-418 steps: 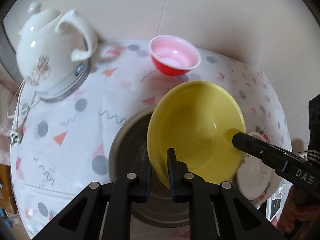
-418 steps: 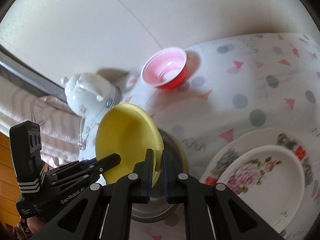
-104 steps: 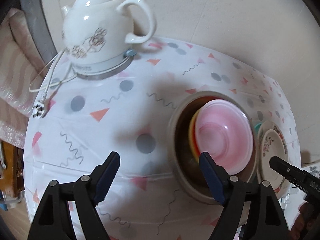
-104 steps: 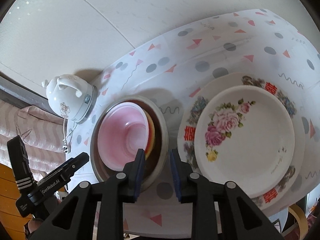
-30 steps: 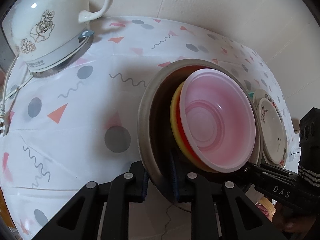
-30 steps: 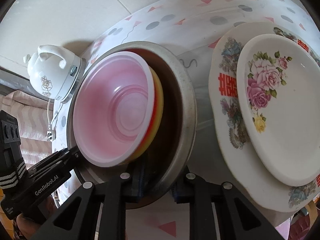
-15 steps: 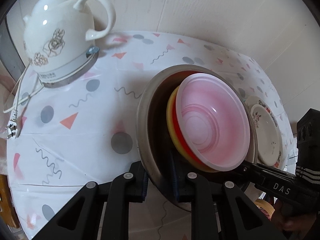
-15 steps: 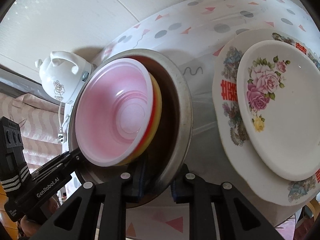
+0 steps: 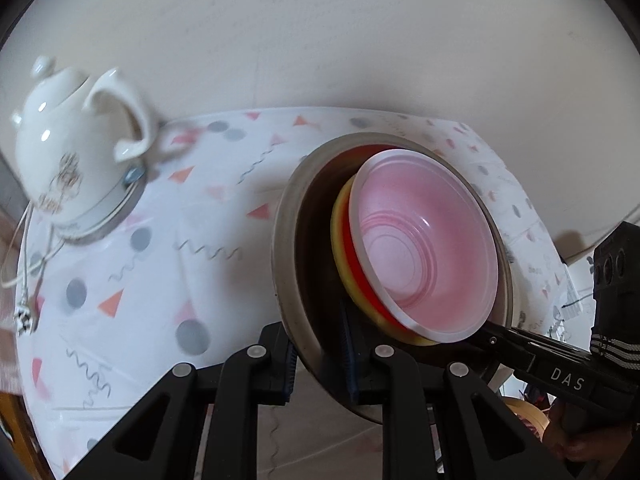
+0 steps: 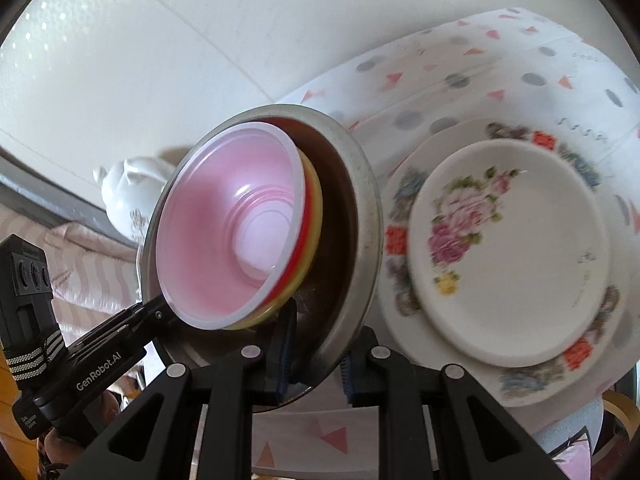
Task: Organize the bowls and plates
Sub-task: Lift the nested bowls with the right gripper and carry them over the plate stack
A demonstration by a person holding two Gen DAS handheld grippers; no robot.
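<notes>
The big metal bowl (image 9: 288,248) has come up off the dotted tablecloth (image 9: 168,240) and now tips in the air. A second ago it sat lower, and the white kettle (image 9: 68,168) looked closer. So the whole stack is being carried, likely to a new spot.

In the left wrist view the kettle is at the upper left. The metal bowl fills the middle and right. Inside it sit the yellow bowl (image 9: 340,248) and the pink bowl (image 9: 424,248). The left gripper (image 9: 320,354), at the bottom middle, is nearly closed and pinches the metal bowl's rim.

In the right wrist view the bowls are left of middle. The right gripper (image 10: 316,354), bottom middle, pinches the rim too. The flower plates (image 10: 508,248) lie on the right, just beside the bowl.
</notes>
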